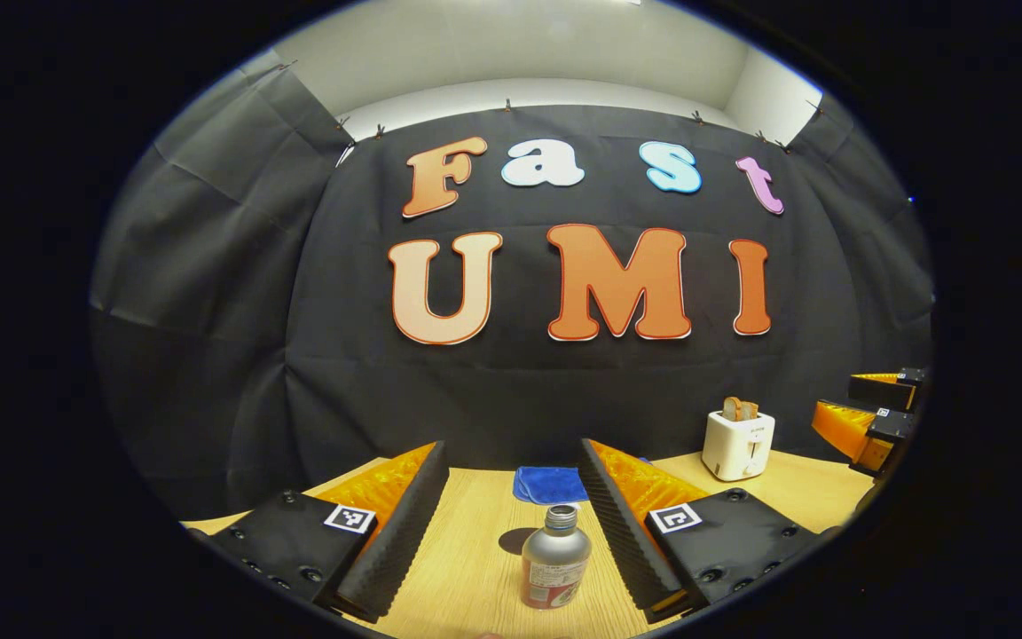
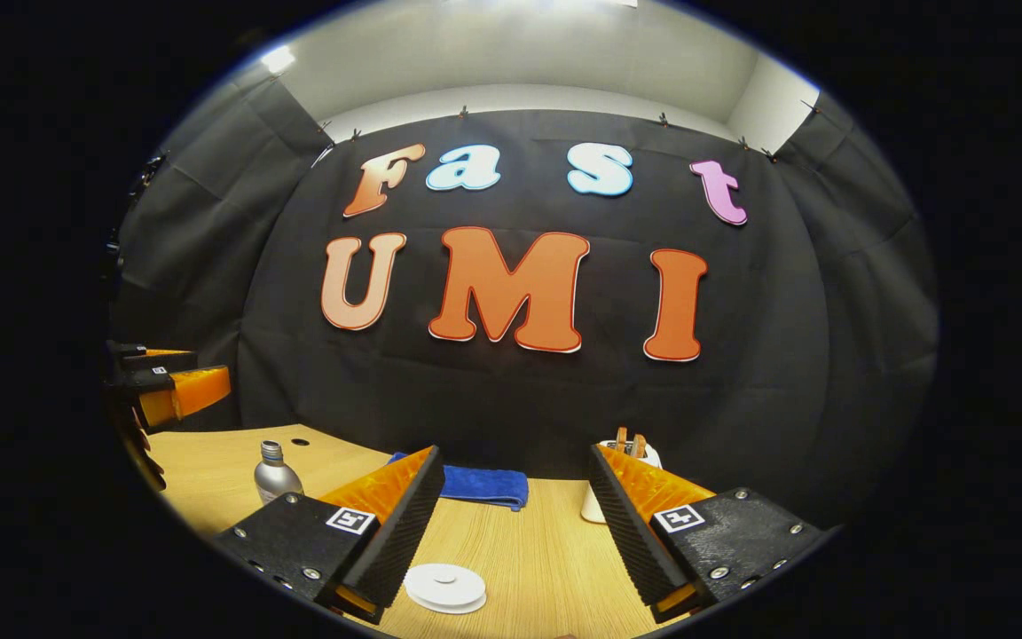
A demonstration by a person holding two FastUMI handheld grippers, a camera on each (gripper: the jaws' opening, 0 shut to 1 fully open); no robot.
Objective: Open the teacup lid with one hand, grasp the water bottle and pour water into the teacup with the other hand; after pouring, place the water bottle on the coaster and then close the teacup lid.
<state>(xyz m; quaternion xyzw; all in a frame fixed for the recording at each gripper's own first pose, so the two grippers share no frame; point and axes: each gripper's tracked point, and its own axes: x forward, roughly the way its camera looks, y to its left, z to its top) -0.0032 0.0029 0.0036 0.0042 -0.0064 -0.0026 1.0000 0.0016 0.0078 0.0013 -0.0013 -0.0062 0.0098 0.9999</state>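
On the light wooden table (image 2: 555,550) stand one silver metal water bottle (image 1: 554,559), one white round lid (image 2: 445,587), one folded blue cloth (image 2: 481,484), and one white toaster (image 1: 737,445) holding two brown toast slices (image 1: 739,409).

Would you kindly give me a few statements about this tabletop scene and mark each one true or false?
1. The left claw is open, with the water bottle standing upright between its fingers, ungripped. True.
2. The right claw is shut on the white lid. False: it is open, and the lid lies on the table between its fingers.
3. Slices of toast stick up from the white toaster. True.
4. The blue cloth is draped over the water bottle. False: it lies folded on the table near the booth's wall, apart from the bottle.
5. The water bottle lies on its side. False: it stands upright.
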